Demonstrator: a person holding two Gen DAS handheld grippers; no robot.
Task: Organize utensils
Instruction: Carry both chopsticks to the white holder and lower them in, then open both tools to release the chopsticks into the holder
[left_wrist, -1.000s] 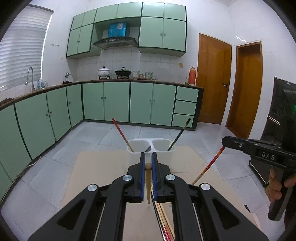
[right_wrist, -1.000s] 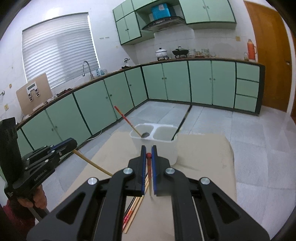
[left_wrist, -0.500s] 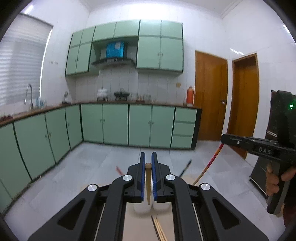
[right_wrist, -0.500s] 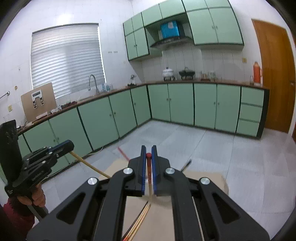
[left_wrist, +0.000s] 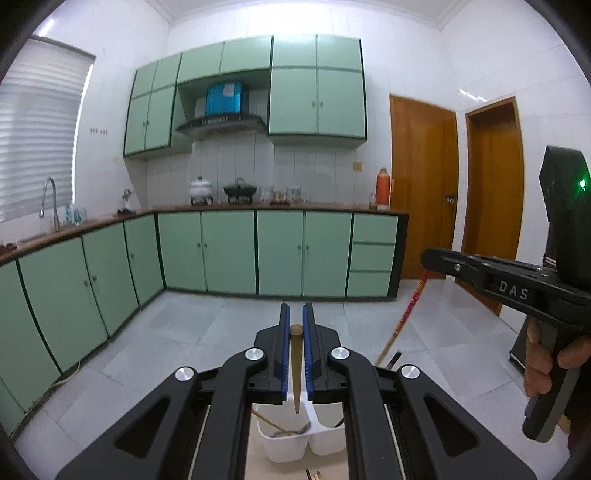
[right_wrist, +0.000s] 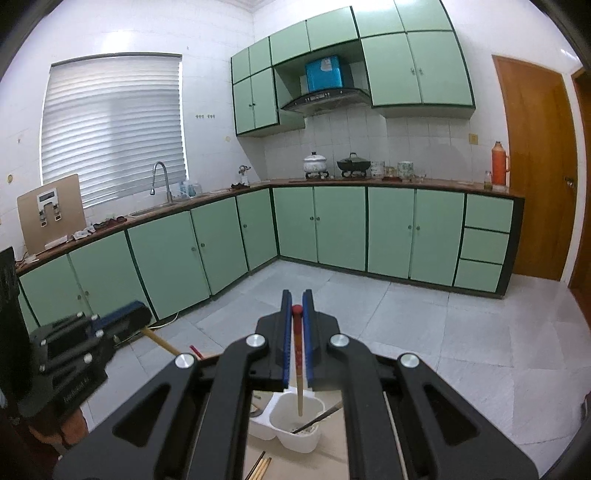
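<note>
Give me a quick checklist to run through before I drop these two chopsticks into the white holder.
1. Left tongs clamped on the plain brown wooden chopstick: ok.
2. Right tongs clamped on the red-topped chopstick: ok.
3. Both tips pointing down: ok.
4. White two-compartment plastic holder below the tips: ok in both views.
5. Red-topped tip over the right-hand compartment: ok. Which compartment the brown tip is over: cannot tell.
6. Room among utensils already inside: cannot tell.

Green cabinets (right_wrist: 340, 229) carry a white pot (right_wrist: 315, 163), black wok (right_wrist: 352, 163) and orange thermos (right_wrist: 498, 163) beside a wooden door (right_wrist: 535, 173).
</note>
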